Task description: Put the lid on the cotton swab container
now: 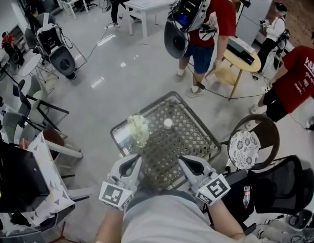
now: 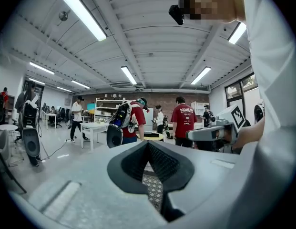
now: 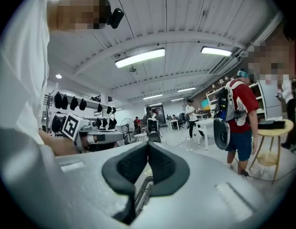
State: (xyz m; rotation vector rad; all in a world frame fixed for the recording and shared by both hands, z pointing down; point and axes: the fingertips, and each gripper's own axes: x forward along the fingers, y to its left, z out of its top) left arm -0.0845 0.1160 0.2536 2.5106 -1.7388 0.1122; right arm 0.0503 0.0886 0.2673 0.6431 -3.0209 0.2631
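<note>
Metal lattice surface (image 1: pixel 199 135), white flower bunch (image 1: pixel 138 127) on its left part. Chair (image 1: pixel 264 128) w/ floral cushion (image 1: pixel 243 149) just to its right. Beyond: person in red shirt (image 1: pixel 222 14) w/ backpack (image 1: pixel 189 9), by round yellow table (image 1: pixel 227 76). White table (image 1: pixel 149 4) far back.

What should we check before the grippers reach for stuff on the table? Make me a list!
1. Left hand-held gripper empty: ok, jaws together on nothing.
2. Right hand-held gripper empty: ok, same.
3. Jaws open for grabbing: not ok, both are shut.
4. Small white round thing on the mesh table is the lid: cannot tell, too small.
5. White fluffy bunch beside it is the swab container: cannot tell.
</note>
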